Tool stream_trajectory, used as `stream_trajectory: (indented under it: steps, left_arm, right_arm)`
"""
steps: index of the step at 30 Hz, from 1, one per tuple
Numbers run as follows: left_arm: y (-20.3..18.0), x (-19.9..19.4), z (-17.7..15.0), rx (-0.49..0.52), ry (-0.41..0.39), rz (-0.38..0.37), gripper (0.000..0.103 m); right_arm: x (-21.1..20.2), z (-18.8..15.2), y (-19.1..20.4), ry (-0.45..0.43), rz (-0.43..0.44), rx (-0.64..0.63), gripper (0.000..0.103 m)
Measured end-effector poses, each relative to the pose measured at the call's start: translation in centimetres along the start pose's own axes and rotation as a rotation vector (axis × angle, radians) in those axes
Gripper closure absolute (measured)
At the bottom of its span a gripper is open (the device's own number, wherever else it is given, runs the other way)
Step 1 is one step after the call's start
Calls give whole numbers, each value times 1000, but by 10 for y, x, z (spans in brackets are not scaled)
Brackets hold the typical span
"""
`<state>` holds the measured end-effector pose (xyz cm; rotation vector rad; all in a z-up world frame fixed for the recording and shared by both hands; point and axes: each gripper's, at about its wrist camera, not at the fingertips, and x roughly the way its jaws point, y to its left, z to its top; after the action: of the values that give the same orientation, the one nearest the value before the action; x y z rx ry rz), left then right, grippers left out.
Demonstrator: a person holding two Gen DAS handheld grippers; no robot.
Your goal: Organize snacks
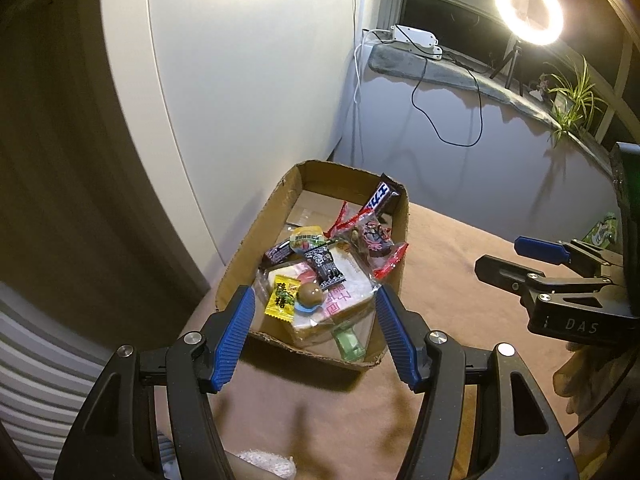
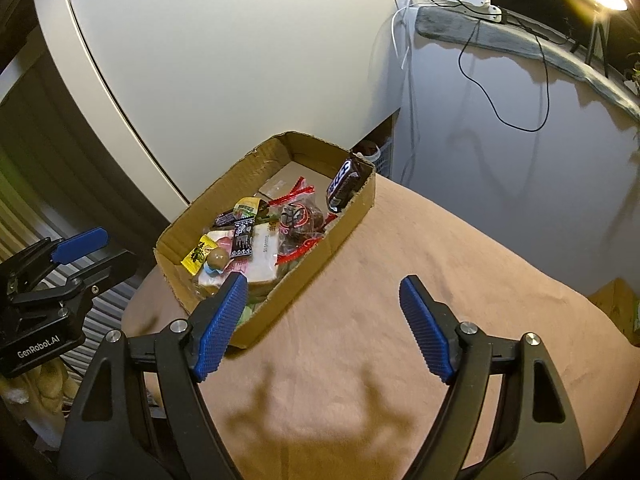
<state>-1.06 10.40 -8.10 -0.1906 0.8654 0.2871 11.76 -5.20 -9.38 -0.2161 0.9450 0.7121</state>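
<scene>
A shallow cardboard box (image 1: 240,256) (image 2: 340,236) sits on a tan cloth and holds several snacks: a dark chocolate bar (image 1: 382,196) (image 2: 342,184) leaning on its far right wall, a red-trimmed clear bag (image 1: 372,240) (image 2: 298,222), a yellow candy packet (image 1: 282,298) (image 2: 198,254), a brown ball candy (image 1: 310,294) (image 2: 218,259), a black sachet (image 1: 324,264) (image 2: 244,238) and a wrapped sandwich (image 1: 348,292) (image 2: 262,256). My left gripper (image 1: 316,332) is open and empty over the box's near end. My right gripper (image 2: 324,320) is open and empty over the cloth right of the box.
The tan cloth (image 2: 420,240) covers the surface. A white cabinet (image 1: 240,80) stands behind the box. A ring light (image 1: 528,8), cables and a plant (image 1: 572,100) line the back ledge. A green packet (image 1: 602,232) lies at the far right. A radiator (image 1: 36,380) is at left.
</scene>
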Motion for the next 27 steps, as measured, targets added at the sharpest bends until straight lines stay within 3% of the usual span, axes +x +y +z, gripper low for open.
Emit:
stream_trajectory:
  steps: [27]
  left_arm:
    - [-3, -8, -2, 5, -8, -8, 40]
  right_arm:
    - [-5, -7, 2, -1, -5, 4, 22]
